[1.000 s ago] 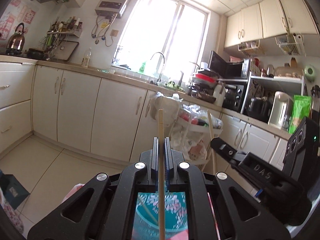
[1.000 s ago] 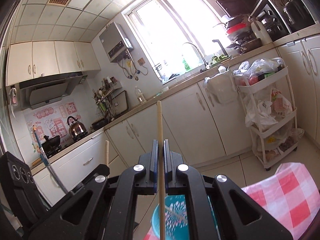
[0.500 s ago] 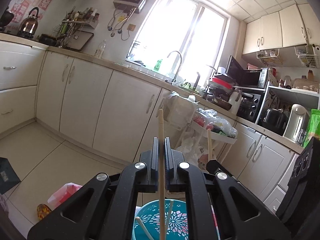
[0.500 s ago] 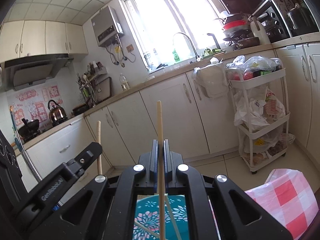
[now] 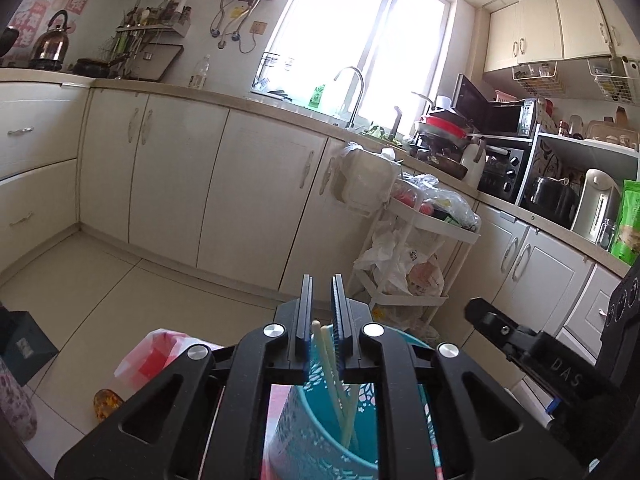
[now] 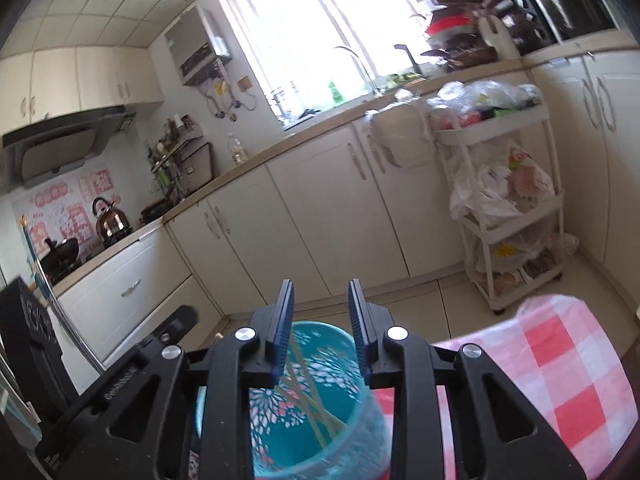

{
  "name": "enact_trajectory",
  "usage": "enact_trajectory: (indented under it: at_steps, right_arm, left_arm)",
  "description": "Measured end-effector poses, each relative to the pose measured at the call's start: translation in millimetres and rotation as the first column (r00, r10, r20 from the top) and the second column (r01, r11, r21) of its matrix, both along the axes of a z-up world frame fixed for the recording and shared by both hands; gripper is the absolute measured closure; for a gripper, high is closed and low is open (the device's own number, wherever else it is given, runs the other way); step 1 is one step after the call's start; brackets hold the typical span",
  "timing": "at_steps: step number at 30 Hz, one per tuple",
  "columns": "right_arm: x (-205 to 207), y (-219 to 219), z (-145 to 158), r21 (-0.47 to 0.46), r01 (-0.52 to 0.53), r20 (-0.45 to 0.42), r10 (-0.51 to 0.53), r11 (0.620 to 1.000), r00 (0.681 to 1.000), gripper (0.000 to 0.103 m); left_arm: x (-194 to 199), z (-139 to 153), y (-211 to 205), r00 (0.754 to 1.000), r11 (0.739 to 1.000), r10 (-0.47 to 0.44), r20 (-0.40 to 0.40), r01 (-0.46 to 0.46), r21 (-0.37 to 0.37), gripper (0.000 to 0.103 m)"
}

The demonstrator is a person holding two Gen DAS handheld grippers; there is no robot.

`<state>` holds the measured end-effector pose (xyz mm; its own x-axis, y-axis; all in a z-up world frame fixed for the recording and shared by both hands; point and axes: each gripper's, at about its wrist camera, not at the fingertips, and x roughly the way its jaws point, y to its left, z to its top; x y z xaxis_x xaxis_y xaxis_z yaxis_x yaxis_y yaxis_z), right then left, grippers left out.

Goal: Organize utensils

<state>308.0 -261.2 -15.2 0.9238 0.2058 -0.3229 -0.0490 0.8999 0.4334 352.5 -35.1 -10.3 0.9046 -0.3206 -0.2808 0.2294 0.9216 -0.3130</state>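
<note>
A teal flower-patterned holder [image 5: 316, 436] stands just under both grippers, on a table with a red-and-white checked cloth [image 6: 560, 364]. Pale chopsticks [image 5: 326, 356] lean inside it, their tops reaching up between my left fingers without the pads pressing them. My left gripper [image 5: 322, 282] hangs over the rim, its jaws opening to a narrow gap. My right gripper [image 6: 320, 286] is over the same holder [image 6: 320, 404], jaws opening wider, nothing between the pads; chopsticks [image 6: 316, 396] lie below them in the holder. Each gripper shows in the other's view: right [image 5: 520, 344], left [image 6: 168, 332].
A white rolling cart [image 5: 424, 240] stuffed with plastic bags stands against the cream cabinets [image 5: 248, 200] ahead. On the tiled floor to the left lie a dark box [image 5: 24, 344] and an amber object [image 5: 107, 402]. The counter holds a sink tap [image 5: 356, 88] and appliances.
Both grippers have sunk toward the holder. Each held an upright chopstick before; now both jaws have parted and the chopsticks have dropped into the holder.
</note>
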Motion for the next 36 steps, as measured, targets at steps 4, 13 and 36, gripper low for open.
enact_trajectory:
  at_steps: [4, 13, 36]
  right_arm:
    - [-33.1, -12.4, -6.0, 0.007, 0.006, -0.035, -0.006, 1.000, 0.999, 0.072]
    - [-128.1, 11.0, -49.3, -0.134, -0.122, -0.256, 0.085, 0.983, 0.963, 0.064]
    - [-139.8, 62.5, -136.1, -0.330, -0.323, -0.544, 0.101, 0.887, 0.833, 0.097]
  left_arm:
    - [-27.1, -6.1, 7.6, 1.000, 1.000, 0.002, -0.029, -0.001, 0.029, 0.078]
    - [-108.9, -37.1, 17.8, 0.980, 0.989, -0.021, -0.196, 0.049, 0.138, 0.052]
    - [-153.9, -112.7, -8.0, 0.868, 0.945, -0.012, -0.496, 0.172, 0.279, 0.034]
